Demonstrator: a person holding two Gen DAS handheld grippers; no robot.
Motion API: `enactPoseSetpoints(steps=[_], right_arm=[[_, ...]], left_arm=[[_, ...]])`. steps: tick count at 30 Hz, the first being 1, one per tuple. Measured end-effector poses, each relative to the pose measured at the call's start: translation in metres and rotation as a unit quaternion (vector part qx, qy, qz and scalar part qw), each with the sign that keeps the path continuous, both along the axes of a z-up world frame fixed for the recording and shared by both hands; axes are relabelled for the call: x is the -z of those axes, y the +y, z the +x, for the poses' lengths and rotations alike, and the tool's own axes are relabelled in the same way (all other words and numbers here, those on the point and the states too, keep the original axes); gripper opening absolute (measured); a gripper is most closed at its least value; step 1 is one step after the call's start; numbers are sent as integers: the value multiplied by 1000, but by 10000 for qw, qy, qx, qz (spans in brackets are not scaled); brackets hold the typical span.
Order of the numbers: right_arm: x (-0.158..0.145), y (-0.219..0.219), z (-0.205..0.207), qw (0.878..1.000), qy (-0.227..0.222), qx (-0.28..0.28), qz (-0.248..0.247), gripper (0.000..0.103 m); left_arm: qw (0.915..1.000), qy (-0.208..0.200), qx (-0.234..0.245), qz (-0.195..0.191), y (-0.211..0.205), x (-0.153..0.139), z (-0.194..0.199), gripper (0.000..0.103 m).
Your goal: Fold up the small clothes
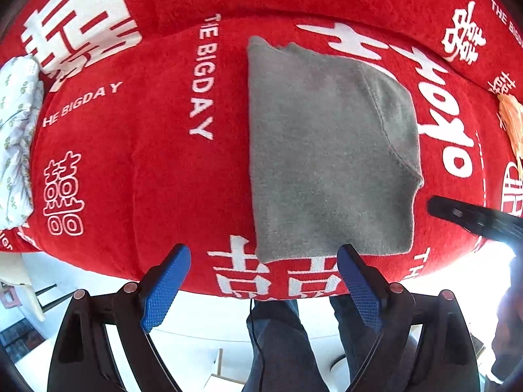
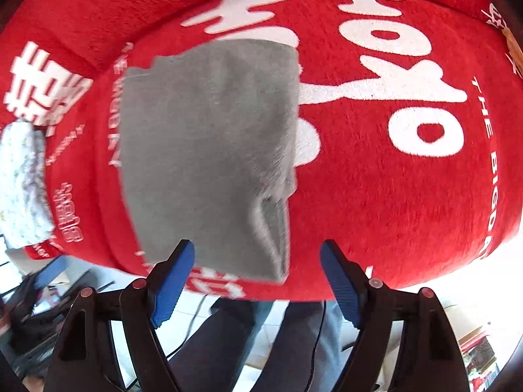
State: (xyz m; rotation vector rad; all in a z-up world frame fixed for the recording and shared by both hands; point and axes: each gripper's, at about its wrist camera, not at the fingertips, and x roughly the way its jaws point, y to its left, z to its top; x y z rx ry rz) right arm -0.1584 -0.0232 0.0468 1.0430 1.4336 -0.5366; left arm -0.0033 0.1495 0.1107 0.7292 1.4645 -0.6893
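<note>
Grey garment (image 1: 330,150) folded; both tongs (left (image 1: 264,277), right (image 2: 258,268)) wide, empty.

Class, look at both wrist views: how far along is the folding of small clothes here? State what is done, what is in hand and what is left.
Done: the grey garment lies folded into a flat rectangle on the red blanket. In hand: nothing; the left gripper and right gripper are both open, near its front edge. Left: possibly another fold, plus the orange cloth at the right edge; the white patterned bundle on the left looks set aside.
</note>
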Motion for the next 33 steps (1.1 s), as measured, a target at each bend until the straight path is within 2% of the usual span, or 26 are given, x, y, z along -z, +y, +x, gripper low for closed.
enactPoseSetpoints(steps=[3,6,9,13,19,24,26,27,29,33], right_arm=[[33,-8,6,9995,274,91,129,82],[61,-8,8,9979,630,-45,130,82],[69,-8,-3,9965,814,-65,158,82],[38,-9,-20,9986,489,115,170,82],[-25,-8,-14,9999,9,85,-109,82],[-68,-6,6,9983,-261,-24,-518,82],[-85,-1,11,9961,-310,-10,-826,82],[-93,1,12,9945,-362,-3,-987,87],[-102,2,16,9926,-427,-4,-1141,102],[-107,3,22,9926,-375,-124,-1146,103]], left_arm=[[9999,-87,-63,62,4,-6,7,92],[9997,-104,-173,99,7,-9,12,92],[9996,-129,-203,119,8,-11,14,92],[9997,-110,-209,52,5,-13,16,92],[9997,-66,-161,-190,-9,-24,15,92],[9991,-39,-122,-410,-21,-36,14,92],[9986,-93,-137,-511,-23,-41,15,94],[9985,-161,-133,-496,-25,-43,15,103],[9987,-264,-85,-432,-27,-45,16,103],[9985,-390,-85,-367,-29,-48,21,103]])
